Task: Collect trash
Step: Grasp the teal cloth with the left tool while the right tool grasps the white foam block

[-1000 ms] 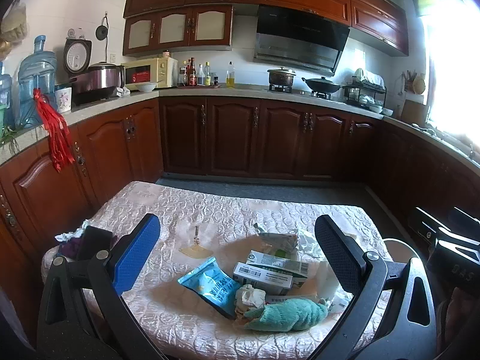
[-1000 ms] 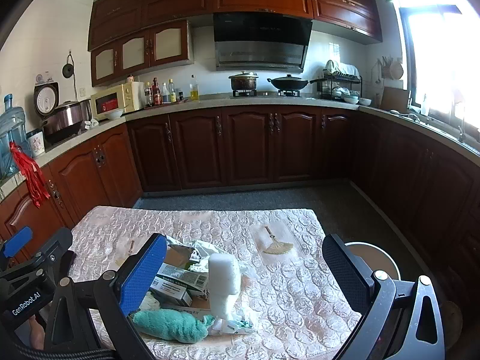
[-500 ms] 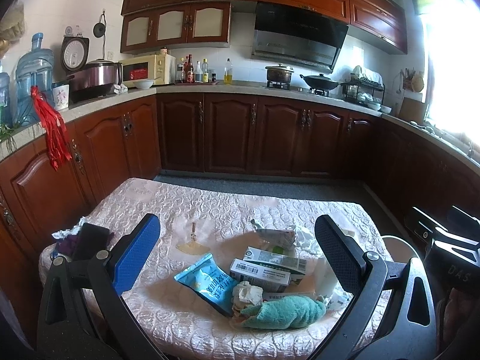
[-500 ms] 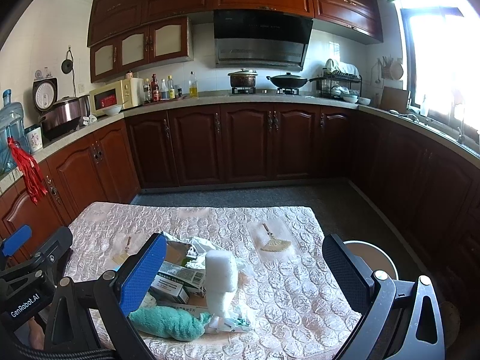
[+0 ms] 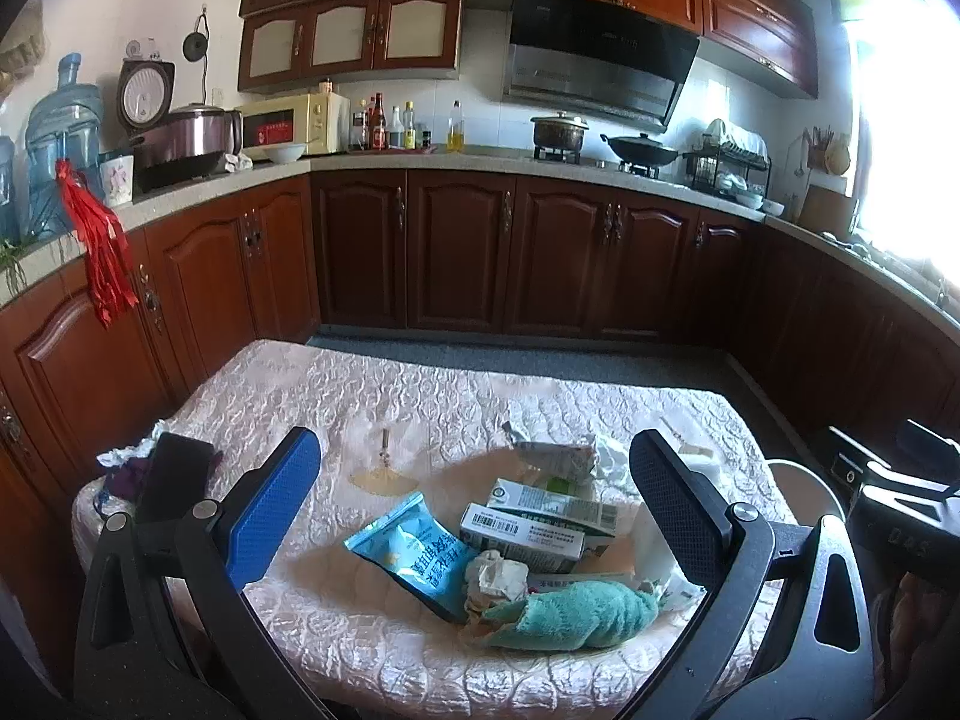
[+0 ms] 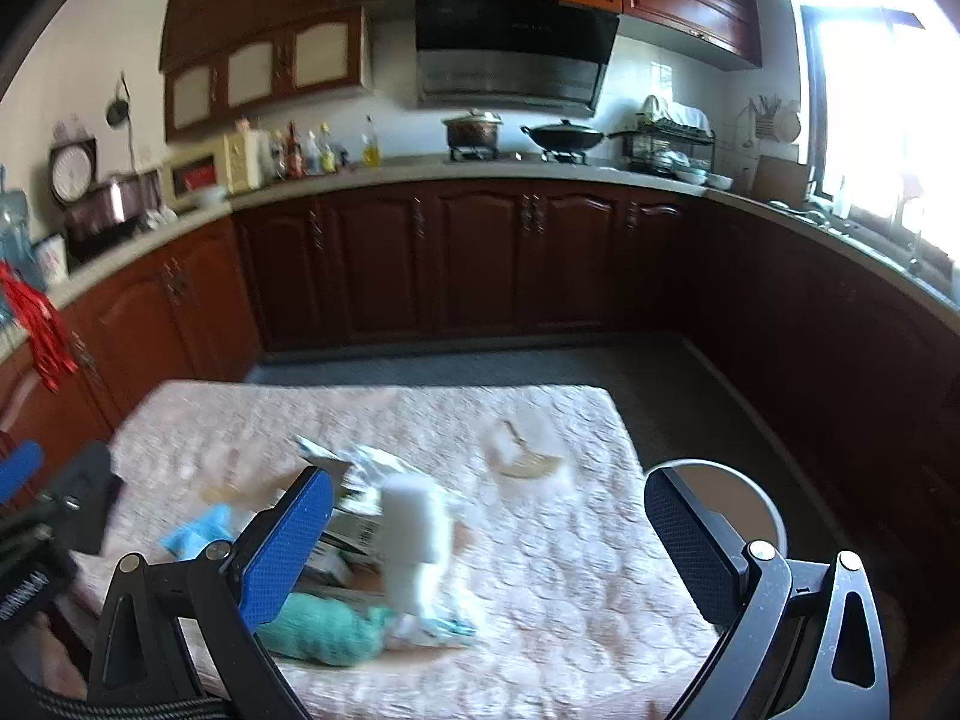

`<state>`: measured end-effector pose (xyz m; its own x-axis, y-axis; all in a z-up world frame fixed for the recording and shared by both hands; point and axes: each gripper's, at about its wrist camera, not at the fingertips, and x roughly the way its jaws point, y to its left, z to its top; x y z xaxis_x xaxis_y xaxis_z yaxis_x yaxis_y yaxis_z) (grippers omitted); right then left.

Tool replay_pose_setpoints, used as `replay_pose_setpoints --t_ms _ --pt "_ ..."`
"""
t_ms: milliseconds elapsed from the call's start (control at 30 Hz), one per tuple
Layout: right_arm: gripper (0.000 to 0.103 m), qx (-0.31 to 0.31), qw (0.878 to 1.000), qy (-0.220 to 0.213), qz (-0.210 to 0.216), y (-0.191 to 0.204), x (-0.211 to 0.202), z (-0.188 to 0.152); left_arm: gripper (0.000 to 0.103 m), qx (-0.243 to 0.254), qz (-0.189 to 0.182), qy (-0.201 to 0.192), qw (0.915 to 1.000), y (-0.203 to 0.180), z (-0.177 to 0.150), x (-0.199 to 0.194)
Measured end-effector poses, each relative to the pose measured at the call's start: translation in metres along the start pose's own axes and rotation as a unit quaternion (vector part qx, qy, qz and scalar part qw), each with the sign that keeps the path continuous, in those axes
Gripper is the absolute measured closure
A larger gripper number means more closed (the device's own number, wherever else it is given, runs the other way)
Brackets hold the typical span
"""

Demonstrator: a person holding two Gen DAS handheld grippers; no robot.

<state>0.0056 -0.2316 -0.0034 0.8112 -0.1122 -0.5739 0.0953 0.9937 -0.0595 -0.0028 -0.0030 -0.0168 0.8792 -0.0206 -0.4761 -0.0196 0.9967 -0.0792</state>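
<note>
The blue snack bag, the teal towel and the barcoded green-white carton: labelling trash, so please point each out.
Blue foil snack bag (image 5: 414,558): left wrist view, printed front.
Teal fluffy towel (image 5: 576,612): left wrist view, rolled middle.
Green-white barcoded carton (image 5: 522,537): left wrist view, long side.

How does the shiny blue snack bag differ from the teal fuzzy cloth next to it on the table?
The shiny blue snack bag lies flat and glossy with printed text; the teal fuzzy cloth is bunched into a thick roll, soft, matte and plain. The bag sits farther left, the cloth nearer the table's front edge. Both lie untouched in the same trash pile.
</note>
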Motion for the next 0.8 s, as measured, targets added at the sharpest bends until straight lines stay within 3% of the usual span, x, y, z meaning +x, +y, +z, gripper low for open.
replay_pose_setpoints --t_ms 267,433,600,800 --pt "0.000 -0.043 0.996 0.081 -0.012 -0.004 0.043 -0.015 0.000 0.014 -0.003 0.037 0.9992 0.012 -0.009 0.027" --pt "0.000 -0.021 0.992 0.118 0.038 -0.008 0.061 -0.022 0.000 0.020 -0.002 0.069 0.9974 0.028 -0.017 0.047" --pt "0.000 -0.013 0.982 0.182 0.056 -0.008 0.085 -0.023 0.000 0.011 -0.027 0.106 0.9939 0.036 -0.027 0.061" --pt "0.000 0.034 0.977 0.180 0.106 -0.018 0.094 -0.023 0.001 0.034 -0.085 0.140 0.9860 0.023 -0.042 0.068"
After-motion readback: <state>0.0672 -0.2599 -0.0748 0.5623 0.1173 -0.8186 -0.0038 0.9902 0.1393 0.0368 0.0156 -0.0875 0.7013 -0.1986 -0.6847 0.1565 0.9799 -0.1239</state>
